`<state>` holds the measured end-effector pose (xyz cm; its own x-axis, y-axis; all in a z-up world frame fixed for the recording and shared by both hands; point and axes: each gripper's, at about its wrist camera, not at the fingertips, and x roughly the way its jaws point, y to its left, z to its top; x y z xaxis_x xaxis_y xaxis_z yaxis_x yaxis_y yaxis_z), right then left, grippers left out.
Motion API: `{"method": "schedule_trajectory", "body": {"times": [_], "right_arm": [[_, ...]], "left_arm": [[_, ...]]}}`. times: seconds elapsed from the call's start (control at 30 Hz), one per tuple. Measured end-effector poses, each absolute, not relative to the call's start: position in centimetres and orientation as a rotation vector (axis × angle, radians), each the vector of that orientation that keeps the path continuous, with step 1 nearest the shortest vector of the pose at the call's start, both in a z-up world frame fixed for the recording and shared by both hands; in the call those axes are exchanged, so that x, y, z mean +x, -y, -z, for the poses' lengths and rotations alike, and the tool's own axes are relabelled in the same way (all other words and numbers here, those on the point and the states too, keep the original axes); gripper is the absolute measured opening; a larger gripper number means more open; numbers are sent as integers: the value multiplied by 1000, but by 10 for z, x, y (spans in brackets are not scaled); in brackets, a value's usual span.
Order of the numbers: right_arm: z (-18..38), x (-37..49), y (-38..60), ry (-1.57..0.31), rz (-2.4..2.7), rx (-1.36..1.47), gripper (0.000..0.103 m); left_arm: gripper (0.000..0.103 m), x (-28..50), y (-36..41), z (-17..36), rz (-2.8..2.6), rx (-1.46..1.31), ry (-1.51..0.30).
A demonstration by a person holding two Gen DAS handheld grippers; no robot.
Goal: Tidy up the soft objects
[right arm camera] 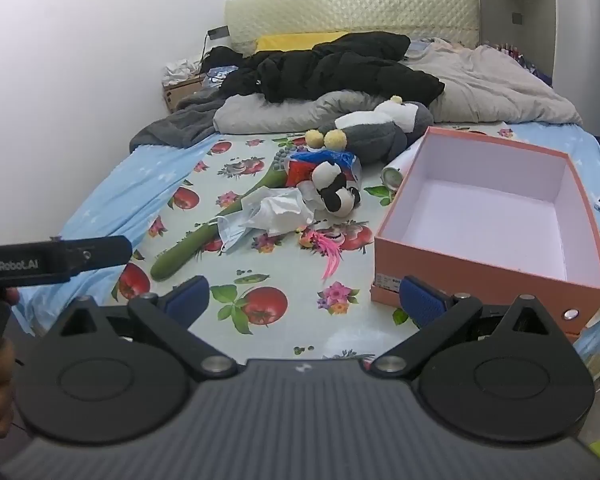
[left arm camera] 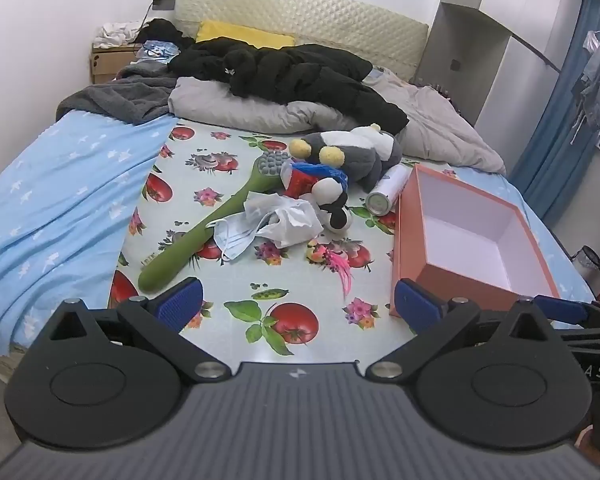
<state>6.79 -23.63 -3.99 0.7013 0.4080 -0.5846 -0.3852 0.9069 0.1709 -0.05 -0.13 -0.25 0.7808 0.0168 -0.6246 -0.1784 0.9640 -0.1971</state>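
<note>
Nearest, the left gripper [left arm camera: 298, 300] and right gripper [right arm camera: 304, 298] hover over the fruit-print bed cloth [left arm camera: 300, 280], jaws spread wide, holding nothing. Beyond lie a pink feather toy [right arm camera: 330, 250], an empty orange cardboard box [right arm camera: 496, 216], a small black-and-white panda plush [left arm camera: 334, 200], then a large grey penguin plush [left arm camera: 360, 152].

Two plush toys [left arm camera: 352, 152] [left arm camera: 334, 204], one box [left arm camera: 460, 236], one face mask [left arm camera: 232, 238].

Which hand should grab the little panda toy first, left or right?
Probably the left. Both grippers are open and hang short of the pile, but the right gripper has the pink box right beside it, while the panda toy lies ahead of the left gripper across bare cloth.
</note>
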Motion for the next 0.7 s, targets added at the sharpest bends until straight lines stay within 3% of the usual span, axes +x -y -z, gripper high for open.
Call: {"method": "schedule_trajectory", "body": {"times": [0.7], "right_arm": [[39,65,240,-642,-408,29,103]], "left_arm": [[103,-4,9,2,-83,-238,-666]]}}
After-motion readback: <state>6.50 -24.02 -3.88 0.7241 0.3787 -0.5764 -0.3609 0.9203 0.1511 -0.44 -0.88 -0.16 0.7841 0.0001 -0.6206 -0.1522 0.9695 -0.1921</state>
